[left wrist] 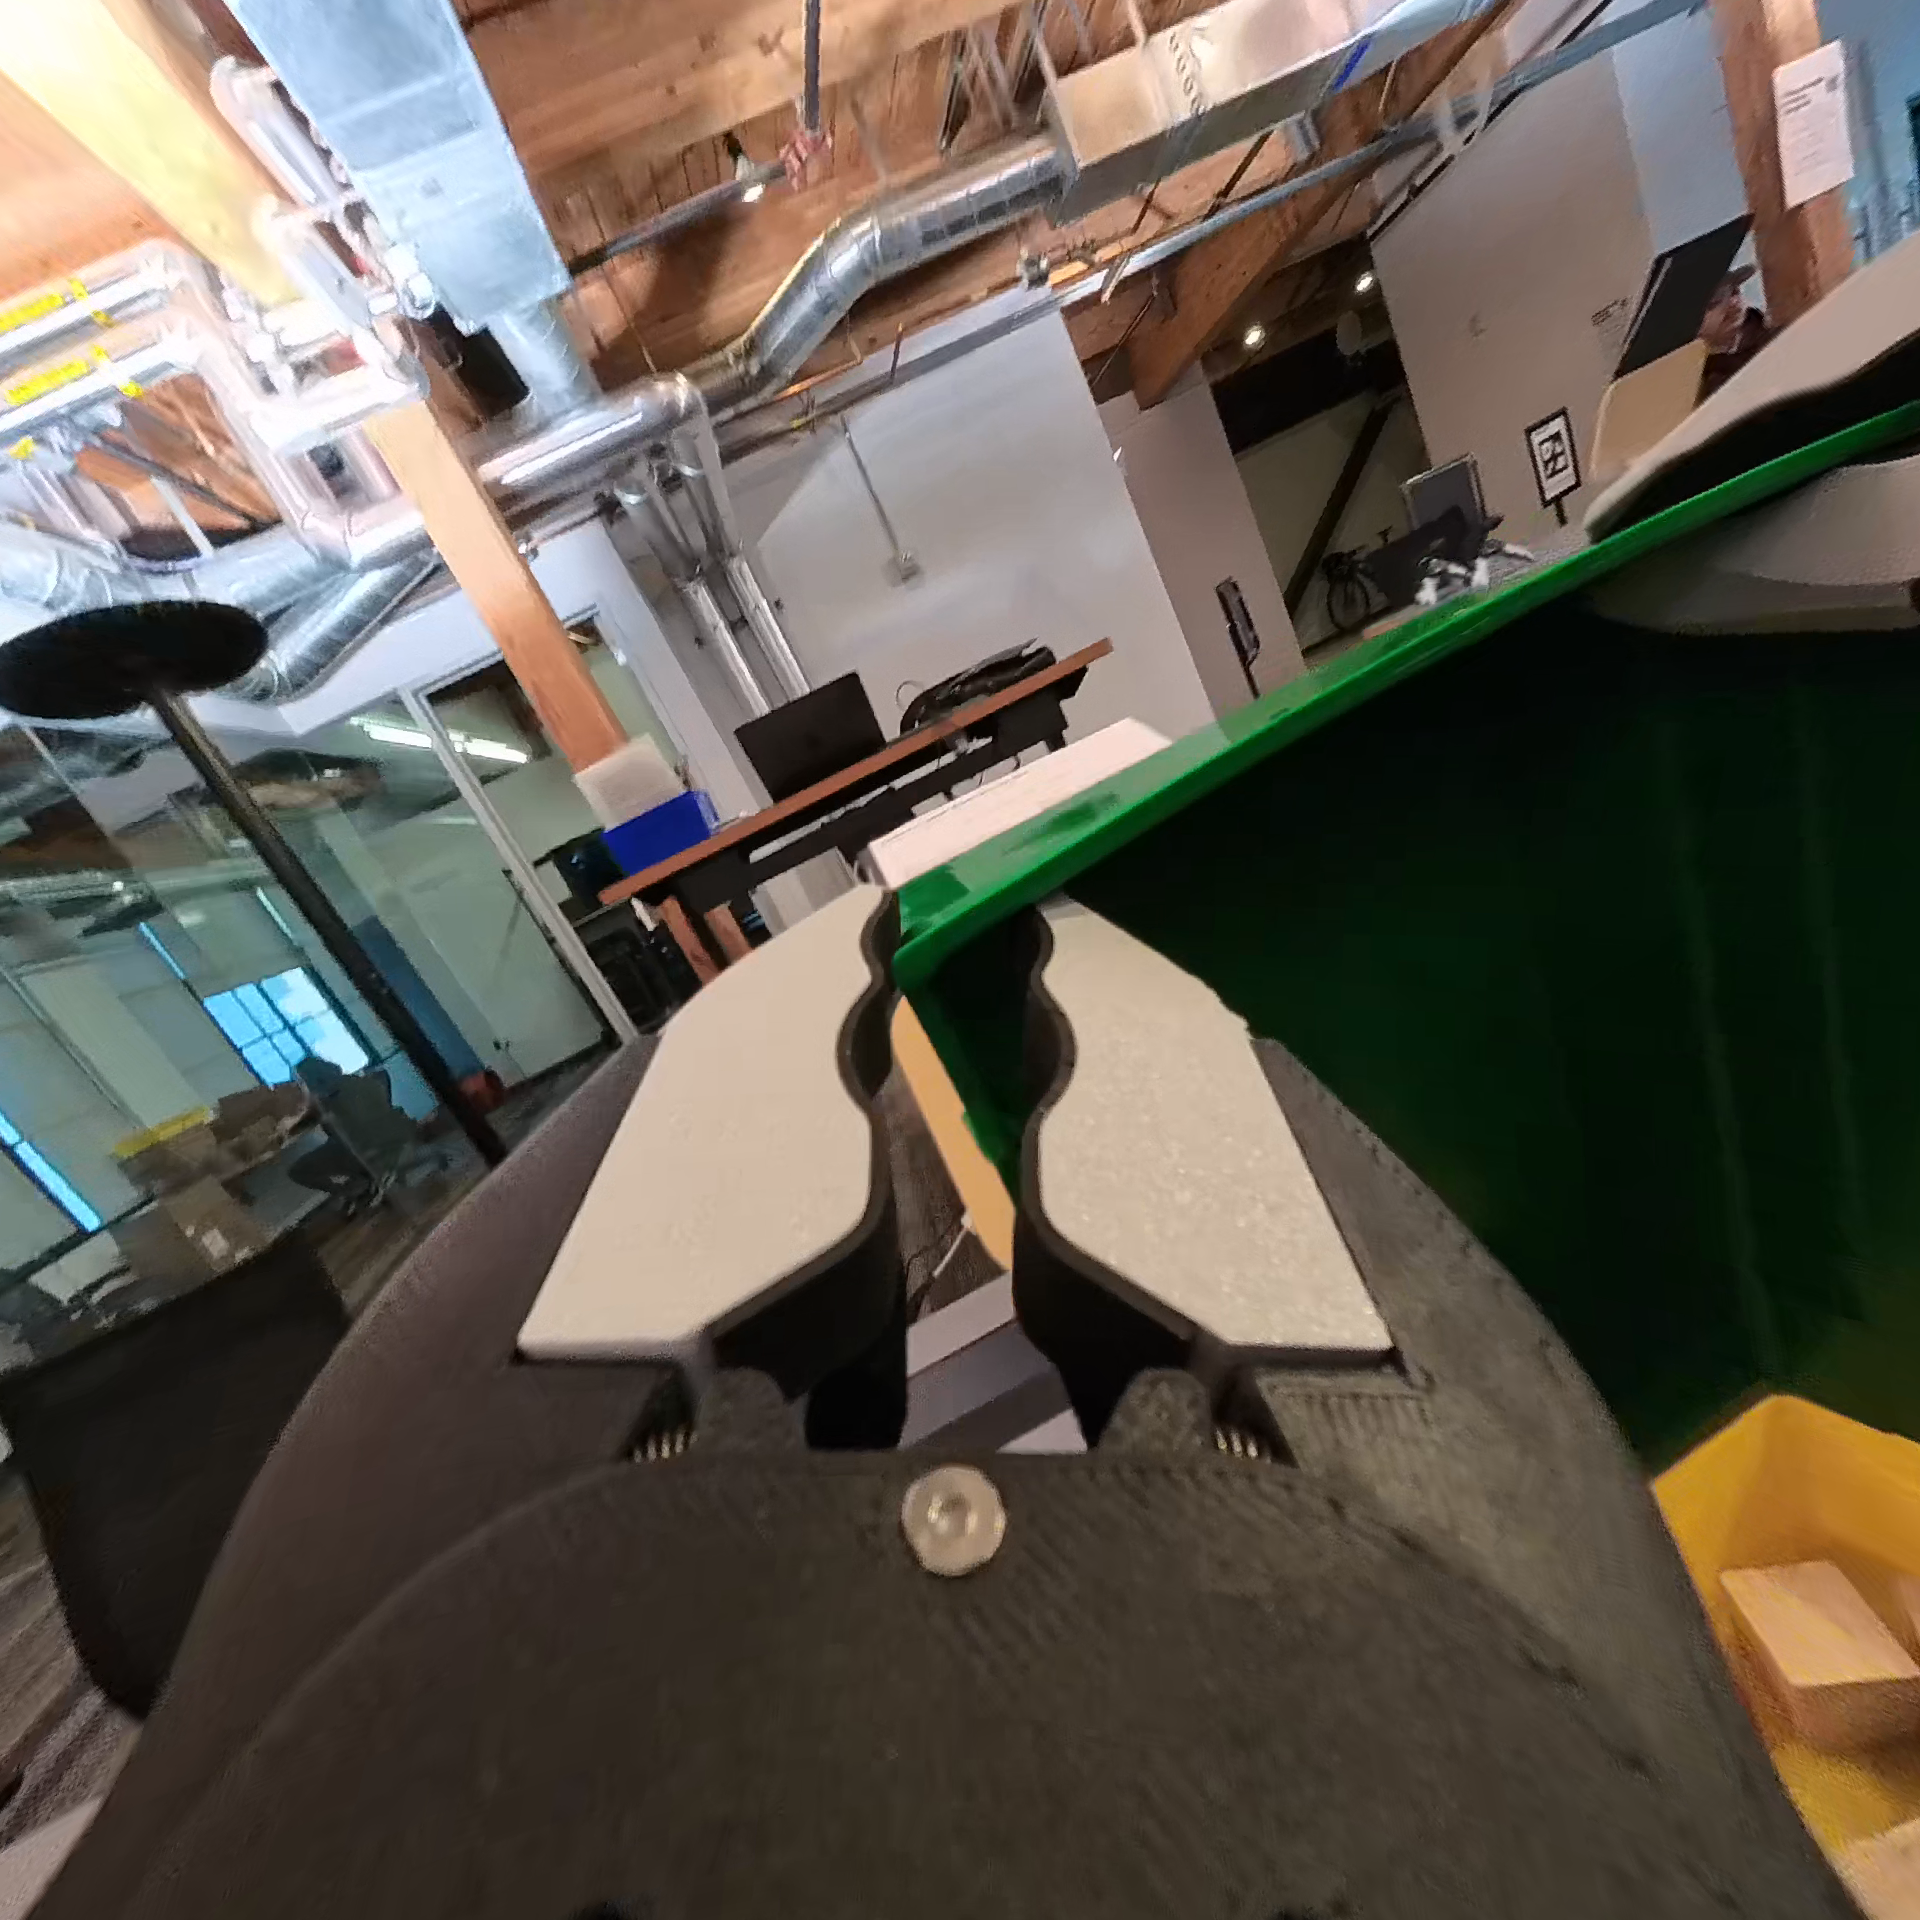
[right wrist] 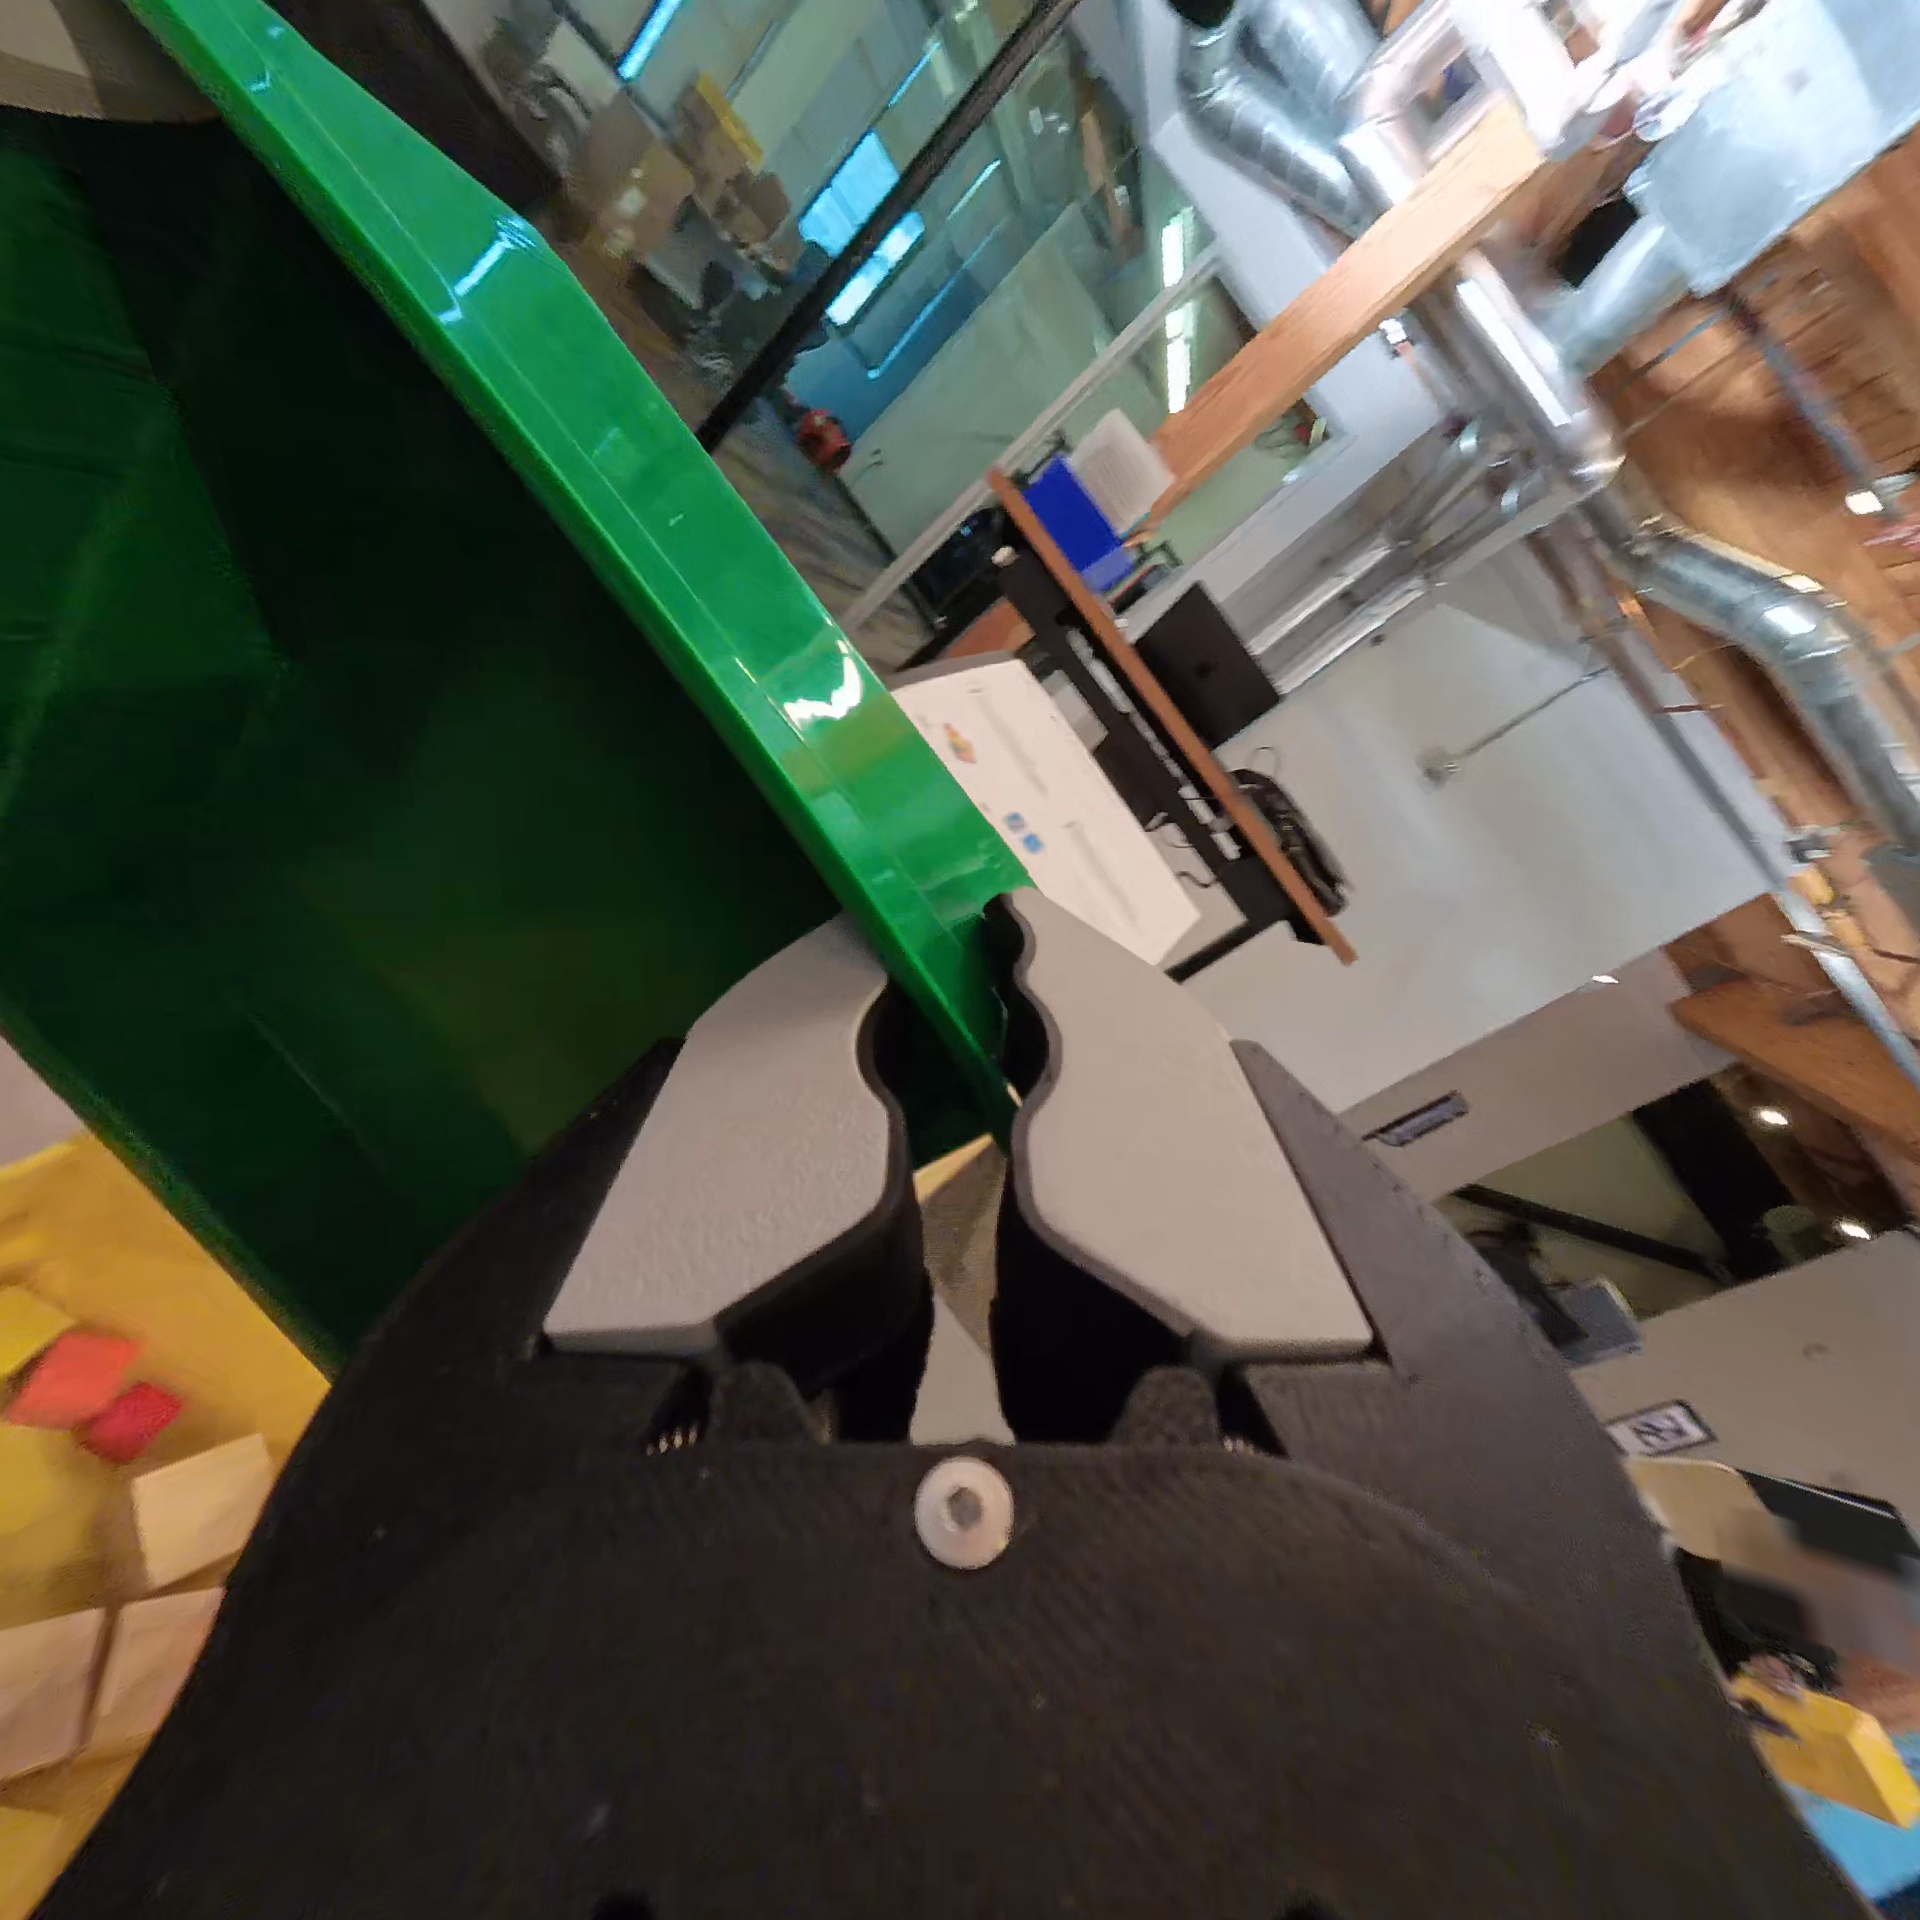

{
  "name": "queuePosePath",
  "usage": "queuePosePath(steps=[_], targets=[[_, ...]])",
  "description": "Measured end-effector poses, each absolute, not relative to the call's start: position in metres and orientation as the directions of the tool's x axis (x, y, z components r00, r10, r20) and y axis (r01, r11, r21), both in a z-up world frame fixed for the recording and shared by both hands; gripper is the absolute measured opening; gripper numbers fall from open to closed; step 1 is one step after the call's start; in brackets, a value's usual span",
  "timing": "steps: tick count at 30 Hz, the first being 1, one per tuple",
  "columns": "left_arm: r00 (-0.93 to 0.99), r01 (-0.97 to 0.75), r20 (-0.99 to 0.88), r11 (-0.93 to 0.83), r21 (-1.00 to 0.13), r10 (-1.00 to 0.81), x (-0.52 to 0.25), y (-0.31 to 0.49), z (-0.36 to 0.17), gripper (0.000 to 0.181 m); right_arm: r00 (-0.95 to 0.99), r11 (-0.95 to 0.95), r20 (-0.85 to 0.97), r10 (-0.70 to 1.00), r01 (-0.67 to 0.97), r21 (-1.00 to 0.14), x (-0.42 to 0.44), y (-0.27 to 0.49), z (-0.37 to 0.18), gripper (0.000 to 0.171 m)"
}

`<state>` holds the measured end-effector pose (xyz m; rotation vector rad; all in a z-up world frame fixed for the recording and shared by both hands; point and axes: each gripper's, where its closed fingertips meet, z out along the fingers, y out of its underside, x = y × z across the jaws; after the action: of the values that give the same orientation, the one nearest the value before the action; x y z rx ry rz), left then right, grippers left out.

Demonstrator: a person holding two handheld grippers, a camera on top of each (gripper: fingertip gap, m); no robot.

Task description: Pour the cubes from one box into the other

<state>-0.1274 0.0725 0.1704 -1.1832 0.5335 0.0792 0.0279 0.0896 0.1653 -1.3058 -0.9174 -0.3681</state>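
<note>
Pour step in hand. Left claw (left wrist: 961, 961) and right claw (right wrist: 951, 971) each clamped on rim of tipped glossy green plastic box (left wrist: 1507, 987). Painted and plain wooden cubes (right wrist: 135, 1496) lie in yellow plastic box (left wrist: 1766, 1496) beneath. Green interior looks empty; next, judged: right it, set down.

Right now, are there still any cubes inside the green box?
No: the right wrist view shows the tilted green box with a bare interior, while the cubes lie in the yellow box below.

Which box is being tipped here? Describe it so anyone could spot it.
Start at the yellow box low in the right wrist view, holding wooden and coloured cubes. Tilted above it is the green box, its rim pinched by the left gripper and right gripper. It alone looks empty.
</note>
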Motion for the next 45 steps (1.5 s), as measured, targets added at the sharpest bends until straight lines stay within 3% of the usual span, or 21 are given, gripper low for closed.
queuePosePath(steps=[8,15,23,33,39,45], targets=[[0.895,-0.388,-0.425,0.231,-0.892,-0.136,-0.212,0.073,0.150,0.047,0.544,0.128,0.563,0.622,0.638,-0.759,-0.075,0.136,0.128,0.008],[0.891,-0.454,-0.449,-0.080,-0.888,-0.068,-0.286,0.082,0.052,0.048,0.466,-0.185,0.201,0.862,0.657,-0.731,-0.151,0.170,0.028,0.008],[0.856,-0.495,-0.517,-0.316,-0.810,-0.016,-0.345,0.094,-0.022,0.052,0.467,-0.419,-0.065,0.882,0.715,-0.560,-0.196,0.184,-0.095,0.009],[0.878,-0.465,-0.474,-0.355,-0.811,-0.065,-0.347,0.104,-0.053,0.053,0.579,-0.653,-0.301,0.757,0.675,-0.344,-0.191,0.193,-0.193,0.010],[0.892,-0.441,-0.441,-0.395,-0.806,-0.096,-0.350,0.107,-0.068,0.056,0.616,-0.688,-0.305,0.726,0.650,-0.322,-0.172,0.200,-0.195,0.043],[0.910,-0.406,-0.390,-0.498,-0.766,-0.143,-0.362,0.109,-0.097,0.065,0.580,-0.553,-0.120,0.806,0.664,-0.504,-0.129,0.173,-0.126,0.050]])
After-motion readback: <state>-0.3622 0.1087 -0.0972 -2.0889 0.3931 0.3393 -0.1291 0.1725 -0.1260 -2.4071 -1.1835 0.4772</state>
